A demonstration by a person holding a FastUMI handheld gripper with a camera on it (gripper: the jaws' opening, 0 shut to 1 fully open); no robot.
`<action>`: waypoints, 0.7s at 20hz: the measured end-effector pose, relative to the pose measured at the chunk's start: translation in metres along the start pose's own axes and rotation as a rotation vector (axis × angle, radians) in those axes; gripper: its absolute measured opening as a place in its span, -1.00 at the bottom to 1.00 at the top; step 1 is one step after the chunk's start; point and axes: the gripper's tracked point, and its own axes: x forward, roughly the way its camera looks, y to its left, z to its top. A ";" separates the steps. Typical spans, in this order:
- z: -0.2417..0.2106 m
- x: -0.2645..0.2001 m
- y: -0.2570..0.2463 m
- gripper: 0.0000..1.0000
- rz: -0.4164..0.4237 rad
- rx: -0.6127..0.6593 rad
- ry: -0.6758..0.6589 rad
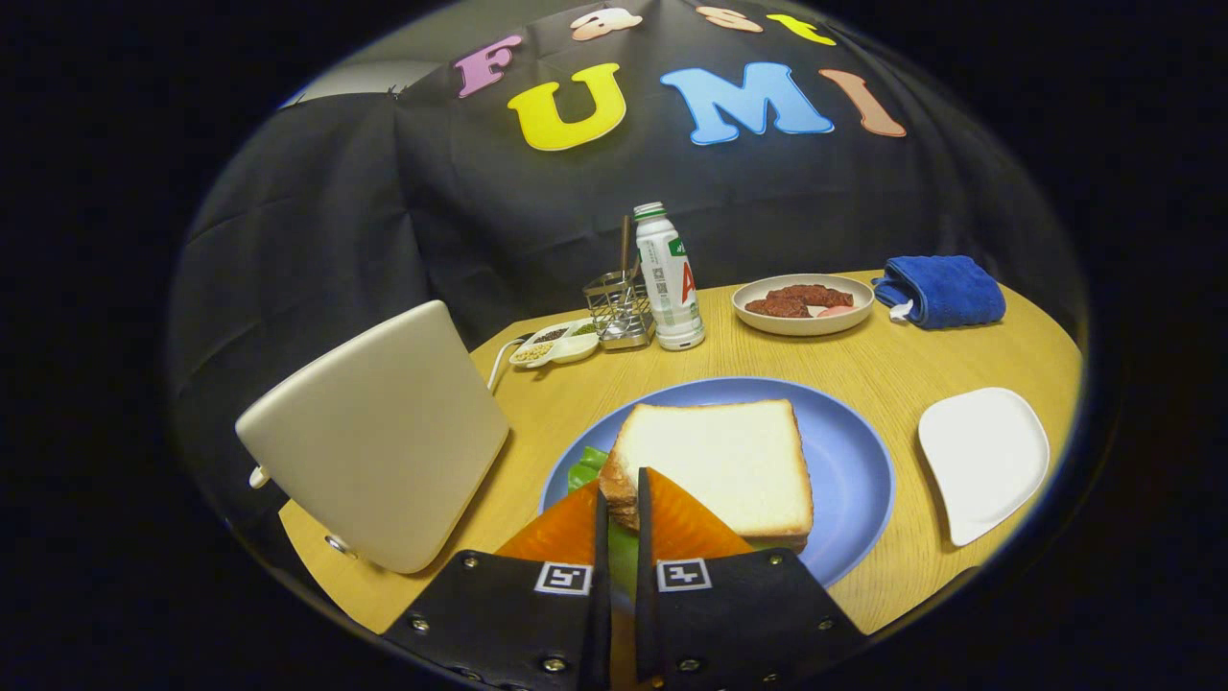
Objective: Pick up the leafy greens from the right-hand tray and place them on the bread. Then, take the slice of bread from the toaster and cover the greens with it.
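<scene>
- Gripper view: the gripper (620, 499) sits low over the near edge of a blue plate (854, 451); its two fingers stand close together with only a thin slit between them, and their tips reach the near left corner of the top slice of bread (715, 461); whether they pinch that corner or merely rest at it cannot be told from here.
- The slice of bread lies flat on the blue plate, covering most of what is under it; leafy greens (585, 468) poke out from beneath its left edge, and a strip of green shows between the fingers too.
- A cream toaster (384, 437) stands left of the plate, close to the fingers, tilted in the fisheye; a white cord runs from behind it across the wooden table (767, 360).
- A white tray (983, 461) lies right of the blue plate, apart from it.
- Beyond the plate, along the back of the table: a small divided dish of seeds (556, 345); just beside it a wire holder (619, 309); a white bottle (669, 278) with a green cap, upright; a beige plate of reddish food (804, 303); a folded blue cloth (942, 290) at the far right.
</scene>
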 end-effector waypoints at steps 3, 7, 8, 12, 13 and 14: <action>0.001 -0.001 0.006 -0.54 0.018 -0.005 -0.009; 0.001 -0.001 0.013 -0.20 0.043 -0.005 -0.018; 0.001 -0.002 0.015 -0.11 0.047 -0.008 -0.020; 0.002 -0.003 0.025 0.14 0.086 -0.013 -0.034; 0.003 -0.006 0.027 0.32 0.092 -0.023 -0.045; 0.003 -0.006 0.031 0.56 0.100 -0.033 -0.055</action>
